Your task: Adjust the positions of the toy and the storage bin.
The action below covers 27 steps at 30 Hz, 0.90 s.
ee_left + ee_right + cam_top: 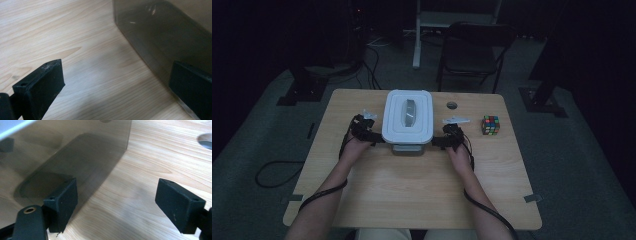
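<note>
Container (407, 120) between both grippers, fingers apart; white lid in high view, smoky wall (62, 152) up close.

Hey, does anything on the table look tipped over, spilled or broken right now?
Nothing stands out. The box sits flat and square on the table with its white lid seated evenly. The puzzle cube rests upright to its right. The left tool and right tool flank the box, jaws open.

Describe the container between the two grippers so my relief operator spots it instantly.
On the light wooden table, look to the middle of the far half, between the left gripper and right gripper. There sits a rectangular box with smoky translucent walls and white lid; unlike the small multicoloured puzzle cube to its right, it is large and white-topped.
</note>
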Tool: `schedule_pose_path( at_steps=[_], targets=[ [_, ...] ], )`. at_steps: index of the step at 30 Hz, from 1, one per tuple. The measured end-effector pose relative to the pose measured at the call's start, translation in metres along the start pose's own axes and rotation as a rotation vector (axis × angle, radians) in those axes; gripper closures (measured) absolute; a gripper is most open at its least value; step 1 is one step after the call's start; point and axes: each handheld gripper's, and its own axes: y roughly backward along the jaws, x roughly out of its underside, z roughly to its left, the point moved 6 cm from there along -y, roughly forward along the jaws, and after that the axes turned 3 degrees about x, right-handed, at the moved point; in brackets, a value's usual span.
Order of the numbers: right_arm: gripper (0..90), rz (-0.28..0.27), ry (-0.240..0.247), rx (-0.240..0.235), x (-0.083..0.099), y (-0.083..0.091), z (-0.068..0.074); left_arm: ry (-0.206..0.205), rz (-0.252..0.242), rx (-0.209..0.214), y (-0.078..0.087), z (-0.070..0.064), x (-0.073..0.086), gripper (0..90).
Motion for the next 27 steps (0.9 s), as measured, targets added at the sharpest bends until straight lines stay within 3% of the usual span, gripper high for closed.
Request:
schedule_pose_path(
  at_steps=[17,20,24,27],
  targets=[
    [17.9,0.001,-0.034,0.023,0.015,0.023,-0.028,-0.023,-0.007,0.073,-0.008,-0.032,-0.007,0.7],
    [15.7,-0.008,-0.044,0.012,0.018,0.026,-0.03,-0.002,-0.022,0.099,-0.011,-0.032,-0.005,0.7],
    [14.1,-0.015,-0.04,0.035,0.021,0.029,-0.039,-0.012,-0.002,0.066,-0.015,-0.023,0.0,0.7],
    [14.2,-0.024,-0.077,0.05,0.023,0.028,-0.049,-0.016,-0.001,0.046,-0.015,-0.019,0.0,0.7]
  ],
)
